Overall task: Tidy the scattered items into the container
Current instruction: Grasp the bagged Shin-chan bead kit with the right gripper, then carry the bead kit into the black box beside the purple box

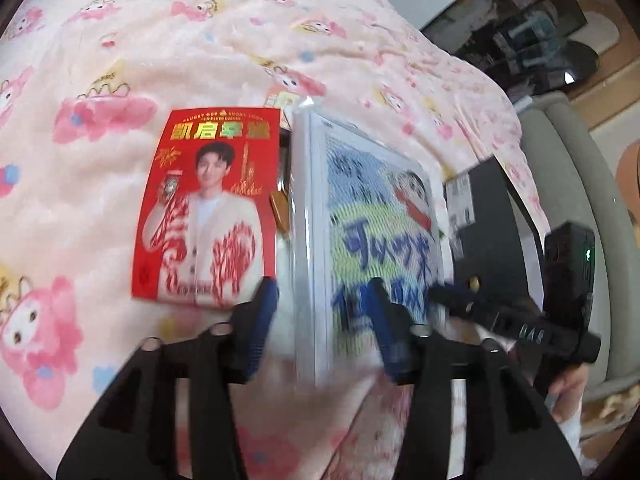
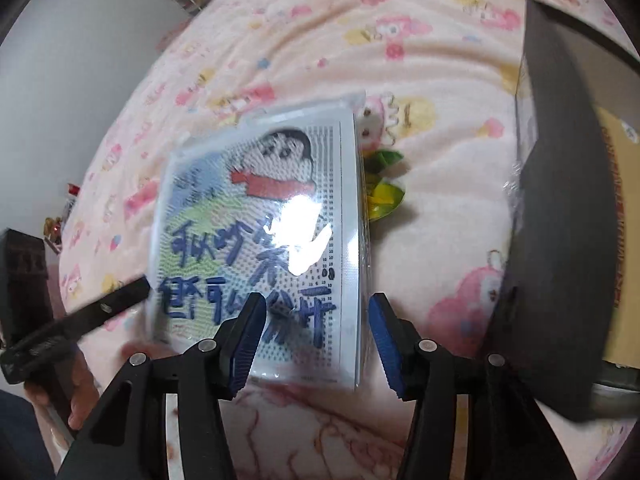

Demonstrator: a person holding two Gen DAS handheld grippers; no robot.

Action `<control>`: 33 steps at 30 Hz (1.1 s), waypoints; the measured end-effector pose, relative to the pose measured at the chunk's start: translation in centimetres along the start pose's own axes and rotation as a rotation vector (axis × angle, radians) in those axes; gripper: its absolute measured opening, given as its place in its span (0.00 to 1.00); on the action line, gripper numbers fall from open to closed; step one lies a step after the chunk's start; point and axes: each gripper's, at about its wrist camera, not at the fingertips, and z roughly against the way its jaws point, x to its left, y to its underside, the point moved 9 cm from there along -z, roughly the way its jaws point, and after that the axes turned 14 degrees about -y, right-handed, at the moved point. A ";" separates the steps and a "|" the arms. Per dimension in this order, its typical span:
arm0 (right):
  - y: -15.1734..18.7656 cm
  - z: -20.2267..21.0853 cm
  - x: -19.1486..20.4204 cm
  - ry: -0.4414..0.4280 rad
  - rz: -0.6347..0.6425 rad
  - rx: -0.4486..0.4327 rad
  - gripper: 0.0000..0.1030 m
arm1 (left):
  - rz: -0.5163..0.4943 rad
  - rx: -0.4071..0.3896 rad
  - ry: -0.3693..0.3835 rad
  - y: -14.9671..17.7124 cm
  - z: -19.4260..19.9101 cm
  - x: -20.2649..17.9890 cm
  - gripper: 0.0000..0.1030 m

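Observation:
A plastic-wrapped cartoon picture board (image 1: 360,216) lies on the pink blanket (image 1: 120,60), with a red card showing a printed person (image 1: 212,208) to its left. My left gripper (image 1: 322,324) hovers open over the board's near left corner, and neither pad presses on it. In the right wrist view the same board (image 2: 260,216) lies under my right gripper (image 2: 316,336), which is open. Its left finger hangs over the board and its right finger stands just off the board's right edge. The black box (image 2: 560,200) stands to the right, tilted, with something tan inside.
Green and yellow wrappers (image 2: 384,184) poke out beside the board's right edge. A brown item (image 1: 280,208) sits between card and board. The bed's grey edge (image 1: 568,168) and cluttered floor lie to the right. A hand (image 2: 80,392) holds the left tool.

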 end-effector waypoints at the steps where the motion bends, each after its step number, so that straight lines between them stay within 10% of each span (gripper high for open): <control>1: -0.1 -0.4 0.0 -0.003 -0.002 0.012 0.48 | -0.001 -0.008 -0.019 -0.2 -0.5 -0.2 0.48; 8: -0.1 1.2 2.2 -0.010 0.080 -0.019 0.45 | -0.074 -0.049 -0.109 -1.1 0.3 -2.0 0.47; 19: -0.5 11.7 5.9 -0.085 0.148 -0.220 0.45 | -0.134 -0.205 -0.011 -2.0 8.8 -7.9 0.48; 33: -0.1 25.3 -5.6 0.063 0.071 -0.372 0.45 | -0.349 -0.147 0.112 -1.2 5.0 -27.3 0.47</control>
